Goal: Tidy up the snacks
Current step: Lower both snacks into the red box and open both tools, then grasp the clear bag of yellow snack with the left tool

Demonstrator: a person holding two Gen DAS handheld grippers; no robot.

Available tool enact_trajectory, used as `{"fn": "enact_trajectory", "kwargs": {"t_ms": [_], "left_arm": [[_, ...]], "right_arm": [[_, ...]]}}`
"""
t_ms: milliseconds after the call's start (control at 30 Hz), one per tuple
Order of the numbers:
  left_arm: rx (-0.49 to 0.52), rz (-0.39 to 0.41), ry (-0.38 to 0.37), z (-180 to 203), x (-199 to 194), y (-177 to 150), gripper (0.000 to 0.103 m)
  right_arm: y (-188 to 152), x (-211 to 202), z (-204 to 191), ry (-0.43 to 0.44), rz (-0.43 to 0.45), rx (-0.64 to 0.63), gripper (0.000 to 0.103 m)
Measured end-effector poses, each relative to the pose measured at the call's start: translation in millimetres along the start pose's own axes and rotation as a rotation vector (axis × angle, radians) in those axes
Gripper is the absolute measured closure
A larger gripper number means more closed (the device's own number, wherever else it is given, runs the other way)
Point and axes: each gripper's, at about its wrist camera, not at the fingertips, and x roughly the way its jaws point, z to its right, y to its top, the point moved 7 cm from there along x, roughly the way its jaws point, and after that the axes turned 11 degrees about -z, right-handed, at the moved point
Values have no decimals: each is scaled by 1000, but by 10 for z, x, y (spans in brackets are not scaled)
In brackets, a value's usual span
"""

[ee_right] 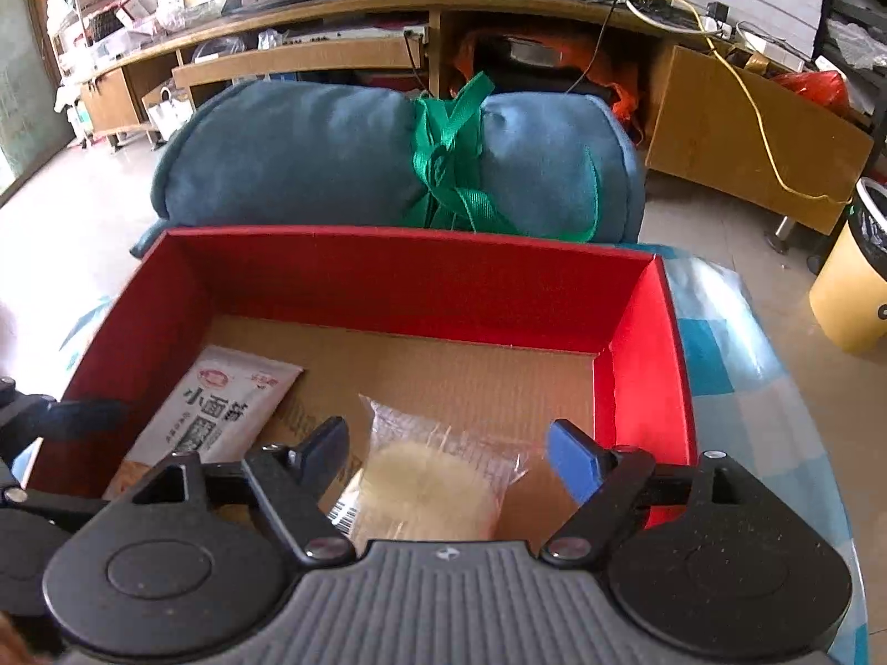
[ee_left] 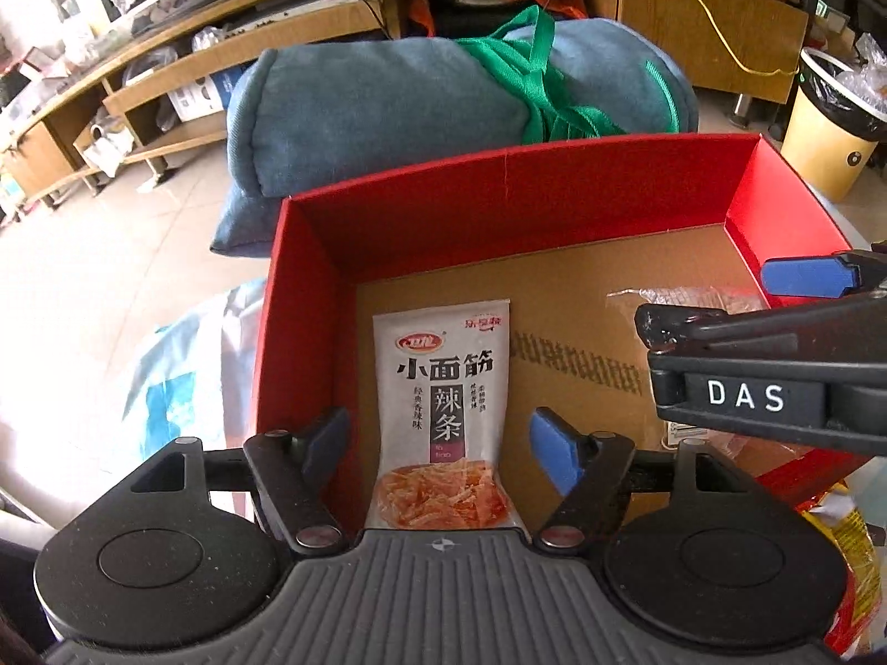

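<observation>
A red box (ee_left: 499,188) with a cardboard floor lies open in both views; its far wall shows in the right wrist view (ee_right: 410,282). A white spicy-strip snack packet (ee_left: 443,388) lies flat at the box's left side, also seen in the right wrist view (ee_right: 222,404). A clear-wrapped round pastry (ee_right: 427,487) lies on the box floor, to the right of the packet. My left gripper (ee_left: 443,449) is open above the packet, touching nothing. My right gripper (ee_right: 449,460) is open above the pastry; it also shows in the left wrist view (ee_left: 748,299).
A rolled blue cushion (ee_right: 332,160) tied with green strap lies behind the box. A yellow bin (ee_right: 854,288) stands at far right. Wooden shelving (ee_right: 310,55) runs along the back. A yellow-red snack bag (ee_left: 854,554) lies right of the box on a blue-white cloth (ee_right: 720,343).
</observation>
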Motion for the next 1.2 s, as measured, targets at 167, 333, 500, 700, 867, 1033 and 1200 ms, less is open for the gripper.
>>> {"fn": "enact_trajectory", "kwargs": {"t_ms": [167, 333, 500, 700, 867, 1033, 1200], "left_arm": [[13, 36, 42, -3, -82, 8, 22], [31, 67, 62, 10, -212, -24, 18], [40, 80, 68, 4, -337, -107, 16], [24, 92, 33, 9, -509, -203, 16], [-3, 78, 2, -15, -576, -330, 15], [-23, 39, -50, -6, -599, -476, 15], [-21, 14, -72, 29, -625, -661, 12]], "right_arm": [[30, -178, -2, -15, 50, 0, 28], [15, -321, 9, -12, 65, 16, 28], [-61, -463, -7, -15, 69, 5, 28], [-202, -637, -43, -14, 64, -3, 28], [-328, -746, -56, 23, 54, 16, 28], [-481, -819, -89, 41, 37, 21, 28], [-666, -878, -171, 46, 23, -1, 27]]}}
